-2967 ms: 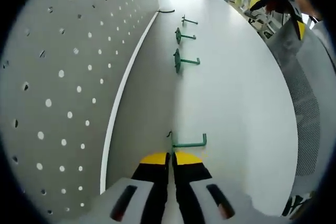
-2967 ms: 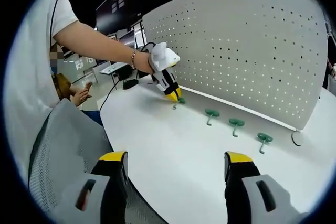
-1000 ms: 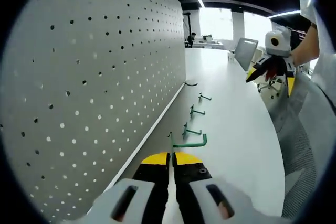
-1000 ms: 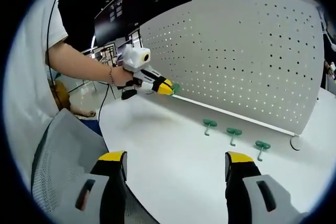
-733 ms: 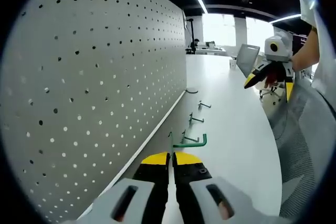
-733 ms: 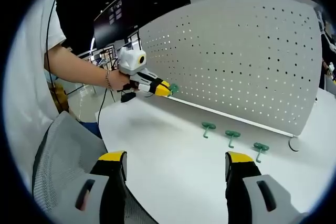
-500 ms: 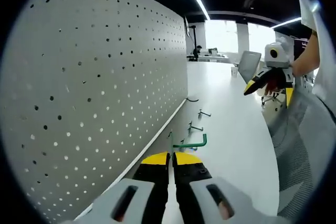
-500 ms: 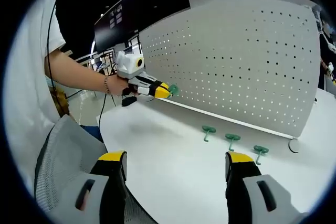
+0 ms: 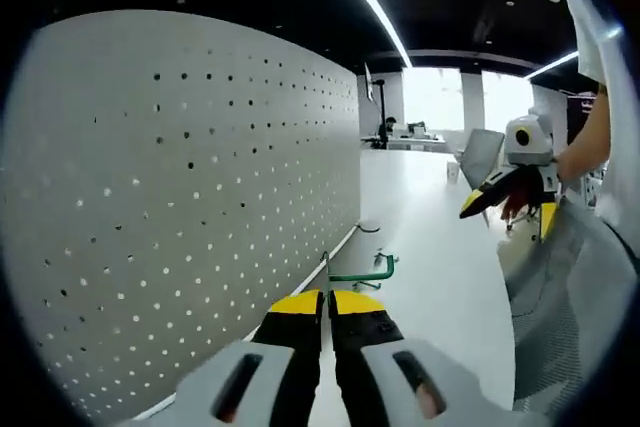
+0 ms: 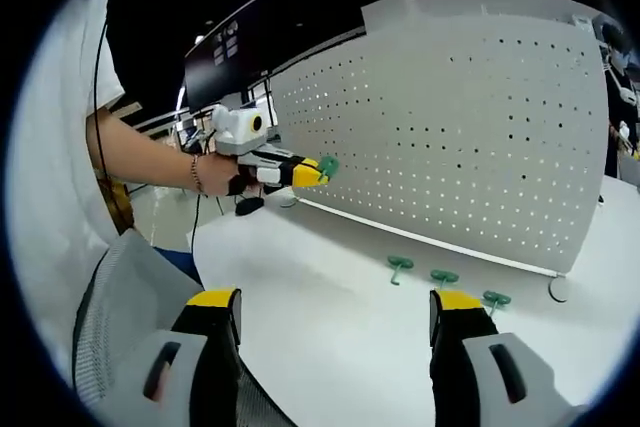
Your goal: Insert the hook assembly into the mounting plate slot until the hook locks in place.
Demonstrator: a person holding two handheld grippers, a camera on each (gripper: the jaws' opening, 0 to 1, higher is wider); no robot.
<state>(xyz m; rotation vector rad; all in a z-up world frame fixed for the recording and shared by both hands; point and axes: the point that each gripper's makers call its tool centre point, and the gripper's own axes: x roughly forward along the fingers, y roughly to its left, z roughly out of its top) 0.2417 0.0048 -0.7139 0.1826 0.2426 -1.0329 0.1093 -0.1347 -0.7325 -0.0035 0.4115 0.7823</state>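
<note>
Left hand-held gripper [image 9: 327,299] clamped on green hook [image 9: 361,273], raised just beside white pegboard [image 9: 180,207], above counter [image 10: 330,297]. Right hand-held gripper [image 10: 335,309] jaws wide apart, empty. Three green hooks [image 10: 442,277] on counter near pegboard base.

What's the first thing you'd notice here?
The big white pegboard full of little holes, standing along the back of the table. Next, the green hook pinched in the left gripper, held up near the board, and three more green hooks lying at its foot.

The left gripper [image 9: 327,299], jaws closed, pinches a green hook [image 9: 362,272] beside the pegboard [image 9: 180,207], above the table [image 9: 440,257].
</note>
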